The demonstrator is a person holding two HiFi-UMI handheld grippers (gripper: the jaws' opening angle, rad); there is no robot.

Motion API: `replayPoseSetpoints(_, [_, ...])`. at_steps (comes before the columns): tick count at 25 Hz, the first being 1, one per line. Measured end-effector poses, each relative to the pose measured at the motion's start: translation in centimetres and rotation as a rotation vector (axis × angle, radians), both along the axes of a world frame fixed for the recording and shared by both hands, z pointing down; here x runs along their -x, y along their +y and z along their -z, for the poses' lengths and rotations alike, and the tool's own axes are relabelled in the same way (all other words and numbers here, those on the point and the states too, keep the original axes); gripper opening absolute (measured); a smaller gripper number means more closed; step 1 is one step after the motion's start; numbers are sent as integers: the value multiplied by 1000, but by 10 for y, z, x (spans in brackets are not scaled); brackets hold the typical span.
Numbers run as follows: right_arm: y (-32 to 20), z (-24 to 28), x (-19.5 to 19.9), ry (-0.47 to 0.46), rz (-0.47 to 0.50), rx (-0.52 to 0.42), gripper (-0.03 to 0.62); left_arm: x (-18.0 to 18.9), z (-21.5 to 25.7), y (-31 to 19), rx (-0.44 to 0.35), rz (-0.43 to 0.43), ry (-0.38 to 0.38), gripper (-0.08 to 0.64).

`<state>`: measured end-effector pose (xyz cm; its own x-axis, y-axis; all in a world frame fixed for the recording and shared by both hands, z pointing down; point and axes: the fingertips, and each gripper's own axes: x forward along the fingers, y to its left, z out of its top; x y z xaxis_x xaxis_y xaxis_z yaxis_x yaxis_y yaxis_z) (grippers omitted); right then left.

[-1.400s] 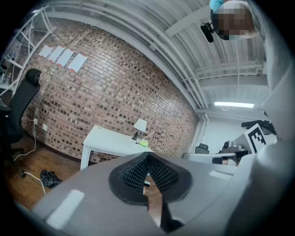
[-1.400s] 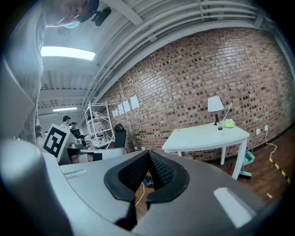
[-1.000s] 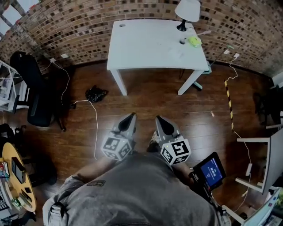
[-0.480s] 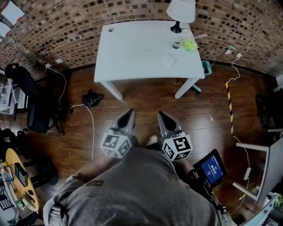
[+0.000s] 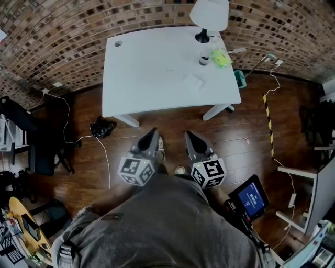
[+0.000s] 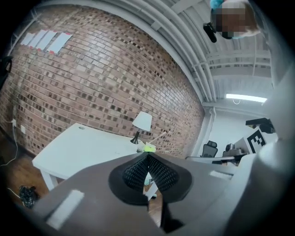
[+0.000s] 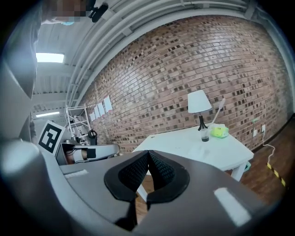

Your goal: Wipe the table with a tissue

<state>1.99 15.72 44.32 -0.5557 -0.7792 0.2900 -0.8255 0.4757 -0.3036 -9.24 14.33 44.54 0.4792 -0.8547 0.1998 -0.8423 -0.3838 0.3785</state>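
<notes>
My left gripper [image 5: 153, 133], right gripper [image 5: 189, 135]: clenched, empty. Tissue [image 5: 194, 81] near table [image 5: 141, 68] right edge; careless reach may topple cup [image 5: 203, 60].

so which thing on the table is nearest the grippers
The flat white tissue, further forward on the table than the cup, yellow-green thing and lamp behind it.

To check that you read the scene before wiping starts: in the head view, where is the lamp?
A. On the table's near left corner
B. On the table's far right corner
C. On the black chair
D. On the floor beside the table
B: the lamp stands on the table at its far right corner, next to the brick wall.
</notes>
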Motion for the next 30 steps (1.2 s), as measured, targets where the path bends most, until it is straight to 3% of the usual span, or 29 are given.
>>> replayPoseSetpoints(8, [-106,-17,11,70,-91,36,11,0,-17,-112,15,-141,-10,2])
replayPoseSetpoints(15, [-145,-36,-1,142,-146,80,11,-8,-41,-151,60,-213,-49,2])
replayPoseSetpoints(30, [-230,-74,-99,167,-110,194,11,-119,-128,-235,180,-273,-300,3])
